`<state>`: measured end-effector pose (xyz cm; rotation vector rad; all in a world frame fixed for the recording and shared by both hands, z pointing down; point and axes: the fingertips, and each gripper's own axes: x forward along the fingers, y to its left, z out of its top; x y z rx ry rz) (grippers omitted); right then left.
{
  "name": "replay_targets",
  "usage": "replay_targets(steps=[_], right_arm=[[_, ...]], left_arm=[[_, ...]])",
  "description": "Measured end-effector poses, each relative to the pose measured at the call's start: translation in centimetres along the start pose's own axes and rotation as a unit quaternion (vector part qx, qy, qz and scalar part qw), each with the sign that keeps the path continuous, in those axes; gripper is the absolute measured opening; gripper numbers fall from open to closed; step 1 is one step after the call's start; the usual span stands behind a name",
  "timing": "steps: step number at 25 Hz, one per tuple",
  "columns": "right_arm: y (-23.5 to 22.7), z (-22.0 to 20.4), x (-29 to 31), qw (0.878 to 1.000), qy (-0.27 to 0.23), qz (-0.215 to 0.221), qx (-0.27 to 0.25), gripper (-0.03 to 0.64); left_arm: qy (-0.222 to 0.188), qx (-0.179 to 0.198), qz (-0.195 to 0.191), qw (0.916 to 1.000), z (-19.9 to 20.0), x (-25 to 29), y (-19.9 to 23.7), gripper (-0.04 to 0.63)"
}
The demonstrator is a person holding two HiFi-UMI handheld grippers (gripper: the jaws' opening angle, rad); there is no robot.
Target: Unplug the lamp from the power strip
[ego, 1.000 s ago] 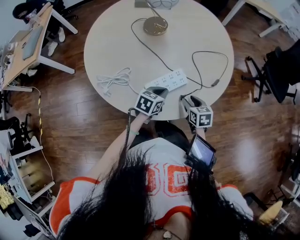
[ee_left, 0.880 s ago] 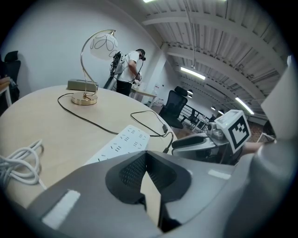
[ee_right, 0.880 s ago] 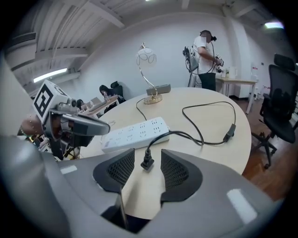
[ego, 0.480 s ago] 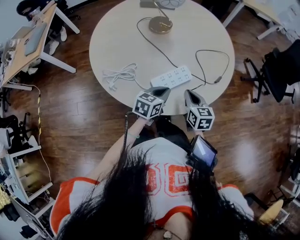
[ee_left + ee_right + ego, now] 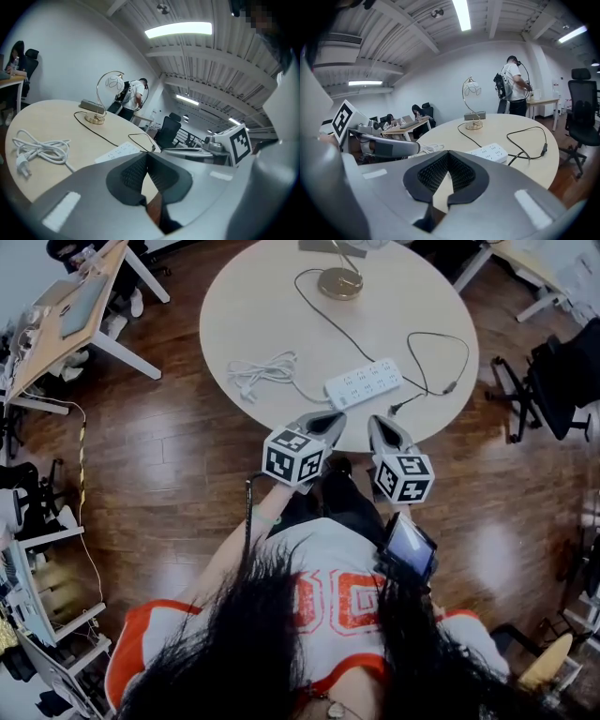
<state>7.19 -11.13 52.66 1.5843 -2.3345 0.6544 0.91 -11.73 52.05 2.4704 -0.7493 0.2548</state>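
Unplugging apparently done, judging by cord and strip. Power strip (image 5: 364,383) flat on round worktop (image 5: 253,320), toward the edge nearest the person. No plug seen standing in any socket on its white face, in head view or right gripper view. Lamp (image 5: 339,282) upright at far side of worktop, well apart from strip. Black lamp cord (image 5: 347,331) running from lamp base past strip's right end, then looping out through an inline switch (image 5: 451,387) and back. Free end (image 5: 394,409) of that cord lying on bare worktop just beside strip, not in it; small in frame, so offered as a judgement only. White cable (image 5: 262,369) of strip itself bundled loosely to the left, its own plug loose on worktop too.

Left claw (image 5: 334,418) closed, pads meeting at the tips, nothing between them. Right claw (image 5: 380,421) likewise closed and empty. Both at the near rim of worktop, side by side, short of strip and touching neither strip, cord nor lamp.

Left to do: seemingly little or nothing. At most, a closer look at cord end against strip for confirmation.
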Motion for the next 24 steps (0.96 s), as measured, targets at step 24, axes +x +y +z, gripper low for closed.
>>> replay_targets(steps=[24], right_arm=[[5.2,-3.1,-4.7,1.0,0.003,-0.016,0.008,0.0]], left_arm=[[-0.014,-0.004,-0.03,0.9994,-2.5,-5.2,-3.2,0.0]])
